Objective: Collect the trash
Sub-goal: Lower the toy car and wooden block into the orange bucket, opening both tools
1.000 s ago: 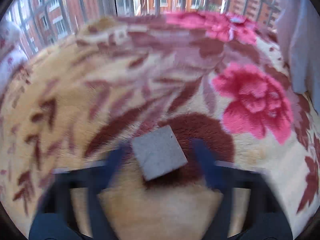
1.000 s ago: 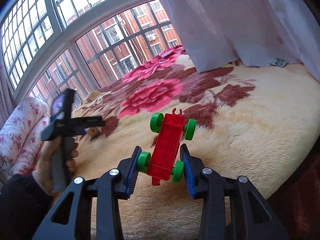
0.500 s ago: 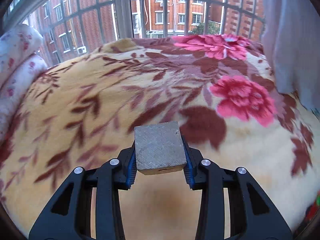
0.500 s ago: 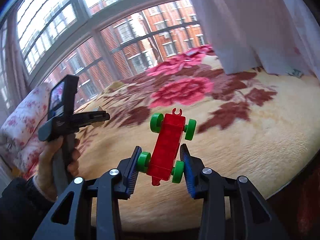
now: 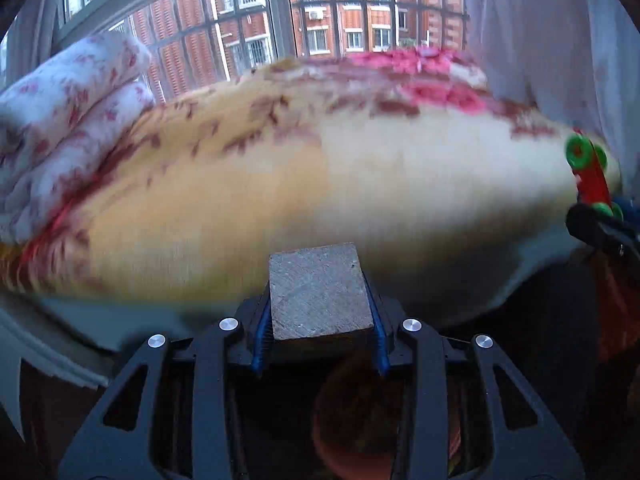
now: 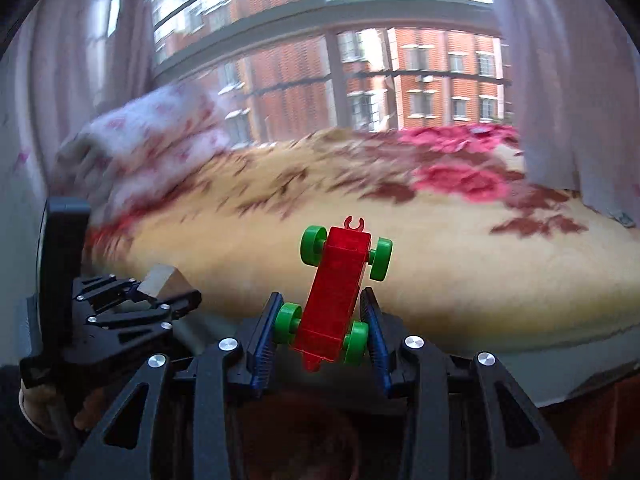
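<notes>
Grey wooden block [image 5: 320, 290] sits clamped in the left gripper [image 5: 320, 332], jaws pressed against both its sides, held off the near edge of the bed [image 5: 280, 184] above a dark, brownish round shape [image 5: 356, 420] too dim to identify. Over on the other side — the red toy car [image 6: 334, 300] with green wheels is pinched between the right gripper [image 6: 320, 336] jaws, nose up and tilted, its rear wheels against the blue pads. From the right wrist view the left gripper shows at the lower left, block [image 6: 158, 280] in its tips, a hand [image 6: 52, 404] on the handle. Behind both — the floral blanket [image 6: 440, 208] on the bed, a rolled flowered quilt [image 5: 60, 120] at the left, pale curtains [image 5: 560, 40], and a window [image 6: 400, 80] facing red brick buildings.
</notes>
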`<state>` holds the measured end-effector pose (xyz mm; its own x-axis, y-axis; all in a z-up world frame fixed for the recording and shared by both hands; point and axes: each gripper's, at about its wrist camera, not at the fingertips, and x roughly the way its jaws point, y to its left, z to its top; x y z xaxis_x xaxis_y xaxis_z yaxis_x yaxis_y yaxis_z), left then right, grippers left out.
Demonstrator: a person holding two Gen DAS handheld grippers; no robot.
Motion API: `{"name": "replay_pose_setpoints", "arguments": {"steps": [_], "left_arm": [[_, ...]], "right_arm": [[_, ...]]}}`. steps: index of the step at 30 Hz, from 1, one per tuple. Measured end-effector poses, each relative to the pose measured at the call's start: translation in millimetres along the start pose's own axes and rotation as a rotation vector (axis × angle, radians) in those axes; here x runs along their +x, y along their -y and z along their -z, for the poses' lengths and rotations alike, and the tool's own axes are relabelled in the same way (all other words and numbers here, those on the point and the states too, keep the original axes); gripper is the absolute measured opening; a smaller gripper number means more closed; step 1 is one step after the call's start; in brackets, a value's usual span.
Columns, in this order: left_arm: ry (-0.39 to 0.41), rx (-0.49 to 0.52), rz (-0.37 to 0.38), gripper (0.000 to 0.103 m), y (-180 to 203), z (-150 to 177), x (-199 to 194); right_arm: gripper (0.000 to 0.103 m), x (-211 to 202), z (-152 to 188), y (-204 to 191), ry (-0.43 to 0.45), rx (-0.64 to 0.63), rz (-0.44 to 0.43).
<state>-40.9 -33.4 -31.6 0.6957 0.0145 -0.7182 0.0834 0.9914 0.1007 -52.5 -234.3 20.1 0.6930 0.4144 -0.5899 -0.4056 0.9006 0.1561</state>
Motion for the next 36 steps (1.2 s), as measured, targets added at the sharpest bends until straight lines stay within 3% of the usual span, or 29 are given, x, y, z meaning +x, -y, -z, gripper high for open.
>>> {"name": "replay_pose_setpoints", "arguments": {"steps": [2, 4, 7, 33, 34, 36], "left_arm": [[-0.051, -0.029, 0.027, 0.037, -2.7, 29.2, 11.0], [-0.137, -0.064, 0.048, 0.037, -4.3, 51.3, 28.8], [-0.215, -0.103, 0.070, 0.037, -8.6, 61.3, 45.2], [-0.252, -0.097, 0.071, 0.038, -7.9, 64.9, 61.9], [-0.254, -0.095, 0.071, 0.039, -7.7, 64.9, 62.7], [-0.270, -0.084, 0.067, 0.071, -5.7, 65.4, 66.4]], "right_arm": [[0.040, 4.5, 26.9, -14.4, -0.042, -0.022, -0.031], [0.040, 14.0, 55.0, -27.3, -0.092, -0.059, -0.004], [0.040, 27.4, 78.0, -35.8, -0.165, -0.058, -0.005], [0.040, 52.2, 92.6, -32.6, -0.297, -0.030, -0.016], [0.041, 52.9, 92.7, -33.2, -0.301, -0.033, -0.018], [0.069, 55.3, 92.7, -33.3, -0.313, -0.035, -0.007]]}}
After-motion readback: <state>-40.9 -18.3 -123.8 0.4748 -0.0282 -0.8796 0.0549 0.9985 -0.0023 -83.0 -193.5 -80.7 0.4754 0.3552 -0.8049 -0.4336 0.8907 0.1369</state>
